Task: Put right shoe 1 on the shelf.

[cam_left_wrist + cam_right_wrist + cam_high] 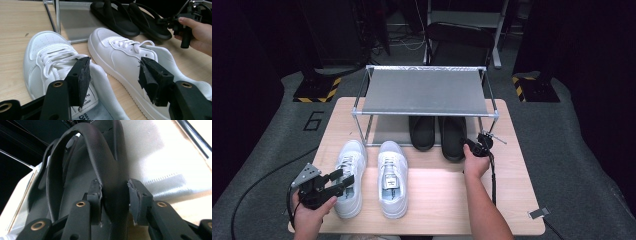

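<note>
Floor marked "6" (313,121); left claw (113,75) apart, right claw (115,200) straddles black sandal (105,170).

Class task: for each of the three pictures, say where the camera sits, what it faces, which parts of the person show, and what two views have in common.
High view: above the person's side, looking forward and down on the table and shoe rack; both forearms and tools show.
Left gripper view: rides on the left tool, jaws apart, facing two white sneakers; the other hand shows beyond.
Right gripper view: rides on the right tool, jaws either side of a black sandal.
Shared: high and left gripper views both show sneakers, sandals and right hand.
</note>
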`<state>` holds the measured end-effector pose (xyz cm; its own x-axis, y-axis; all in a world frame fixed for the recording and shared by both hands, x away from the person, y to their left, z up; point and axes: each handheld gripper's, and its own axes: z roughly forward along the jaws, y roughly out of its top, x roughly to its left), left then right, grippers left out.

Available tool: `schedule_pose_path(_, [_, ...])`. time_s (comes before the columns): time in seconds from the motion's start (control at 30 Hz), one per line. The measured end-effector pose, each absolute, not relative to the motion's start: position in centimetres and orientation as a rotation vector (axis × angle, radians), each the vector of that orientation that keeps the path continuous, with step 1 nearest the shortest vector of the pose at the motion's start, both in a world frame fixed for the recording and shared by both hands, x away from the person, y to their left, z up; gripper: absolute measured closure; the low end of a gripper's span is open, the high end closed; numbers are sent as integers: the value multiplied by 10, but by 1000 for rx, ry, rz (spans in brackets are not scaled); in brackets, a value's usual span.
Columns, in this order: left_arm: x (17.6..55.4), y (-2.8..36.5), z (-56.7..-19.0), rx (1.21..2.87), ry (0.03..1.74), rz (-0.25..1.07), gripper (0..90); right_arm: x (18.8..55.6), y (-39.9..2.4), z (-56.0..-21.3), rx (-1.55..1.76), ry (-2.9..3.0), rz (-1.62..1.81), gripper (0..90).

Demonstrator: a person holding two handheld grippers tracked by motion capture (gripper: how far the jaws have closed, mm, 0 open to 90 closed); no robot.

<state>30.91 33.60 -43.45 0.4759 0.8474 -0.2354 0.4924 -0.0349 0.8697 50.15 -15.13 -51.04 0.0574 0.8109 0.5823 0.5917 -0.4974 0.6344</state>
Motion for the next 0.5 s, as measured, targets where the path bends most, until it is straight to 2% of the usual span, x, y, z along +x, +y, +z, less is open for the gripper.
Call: schedule_pose_path(0.5, [305,342,-436,1691,1178,421,424,521,-141,-511,2090,1431,1380,650])
